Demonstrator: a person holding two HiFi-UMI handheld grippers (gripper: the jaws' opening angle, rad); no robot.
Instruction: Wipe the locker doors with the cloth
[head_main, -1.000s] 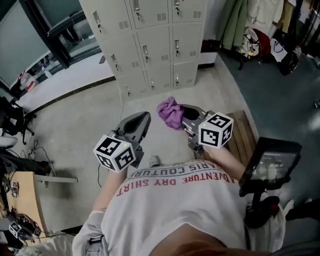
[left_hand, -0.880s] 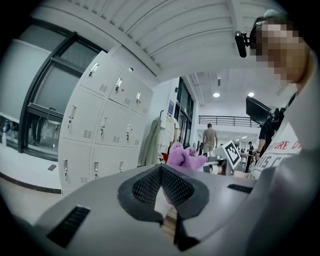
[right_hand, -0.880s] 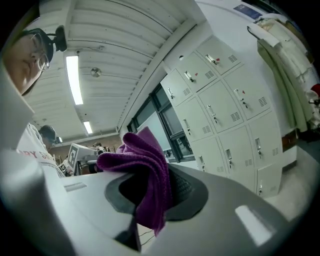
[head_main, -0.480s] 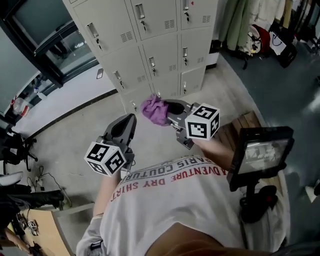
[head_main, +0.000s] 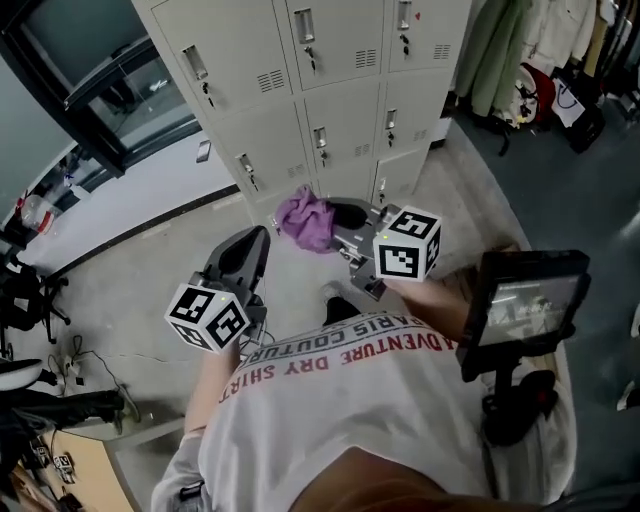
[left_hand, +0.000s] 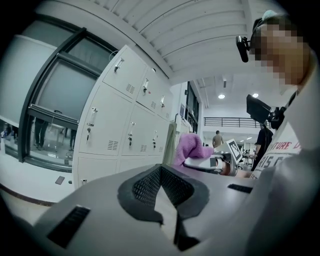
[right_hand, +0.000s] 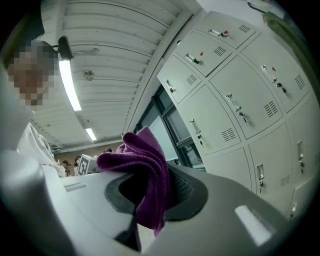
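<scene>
A bank of pale grey lockers (head_main: 330, 70) with small handles and vents stands ahead; the same lockers (right_hand: 240, 95) fill the right gripper view. My right gripper (head_main: 340, 222) is shut on a purple cloth (head_main: 305, 220), which bunches out past its jaws, a short way in front of the lowest locker doors. In its own view the purple cloth (right_hand: 145, 170) hangs pinched between the dark pads. My left gripper (head_main: 245, 255) is held lower and to the left, jaws shut with nothing in them; the left gripper view shows the lockers (left_hand: 120, 125) and the purple cloth (left_hand: 192, 150).
Bare concrete floor (head_main: 150, 270) lies between me and the lockers. A dark-framed window (head_main: 100, 90) runs left of them. Coats on a rack (head_main: 520, 50) hang at the right. A black screen on a stand (head_main: 520, 300) sits by my right arm.
I have come closer to the lockers, which now sit larger and lower in the head view. The right gripper with the cloth has risen toward the bottom doors.
</scene>
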